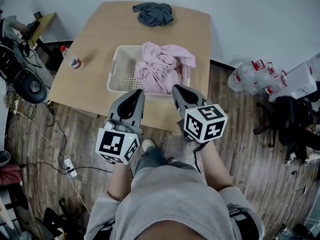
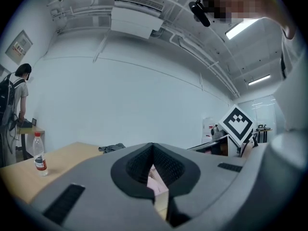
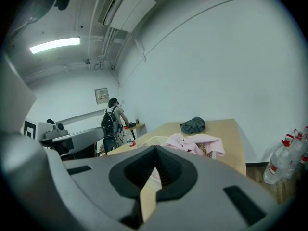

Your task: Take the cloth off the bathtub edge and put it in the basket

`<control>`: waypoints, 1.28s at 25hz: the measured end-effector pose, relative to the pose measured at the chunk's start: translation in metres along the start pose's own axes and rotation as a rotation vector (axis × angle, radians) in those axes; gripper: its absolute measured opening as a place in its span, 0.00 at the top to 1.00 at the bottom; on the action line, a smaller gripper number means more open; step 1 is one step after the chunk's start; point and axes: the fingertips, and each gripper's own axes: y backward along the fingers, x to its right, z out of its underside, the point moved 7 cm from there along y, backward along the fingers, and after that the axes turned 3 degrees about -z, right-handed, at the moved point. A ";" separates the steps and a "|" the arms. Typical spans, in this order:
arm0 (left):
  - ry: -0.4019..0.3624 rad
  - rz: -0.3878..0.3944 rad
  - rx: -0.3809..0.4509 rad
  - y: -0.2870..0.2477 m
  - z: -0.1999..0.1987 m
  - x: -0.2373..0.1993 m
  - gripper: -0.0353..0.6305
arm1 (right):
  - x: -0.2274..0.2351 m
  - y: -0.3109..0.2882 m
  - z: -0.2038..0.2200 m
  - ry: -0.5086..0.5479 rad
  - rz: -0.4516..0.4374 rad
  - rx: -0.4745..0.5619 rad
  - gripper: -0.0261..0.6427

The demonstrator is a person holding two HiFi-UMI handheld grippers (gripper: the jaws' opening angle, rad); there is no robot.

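The left gripper (image 1: 135, 94) and right gripper (image 1: 179, 90), jaws together on nothing, hang just short of the basket (image 1: 116, 70) on the table (image 1: 97, 36), where a pink cloth (image 1: 160, 66) lies heaped, so the task looks done, unless the grey cloth (image 1: 154, 13) beyond counts.

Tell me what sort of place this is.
Probably an office or lab workroom, not a real bathroom: a wooden table bearing a laundry basket, an office chair and big water bottles on the plank floor, and a ceiling air conditioner near strip lights.
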 end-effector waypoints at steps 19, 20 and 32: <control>-0.052 -0.008 0.047 0.070 -0.012 0.104 0.95 | -0.041 0.137 0.009 0.065 -0.063 0.178 0.95; -0.053 -0.008 0.048 0.072 -0.012 0.107 0.95 | -0.043 0.142 0.010 0.073 -0.062 0.184 0.95; -0.072 -0.005 0.040 0.077 -0.012 0.133 0.95 | -0.044 0.171 0.019 0.081 -0.074 0.223 0.95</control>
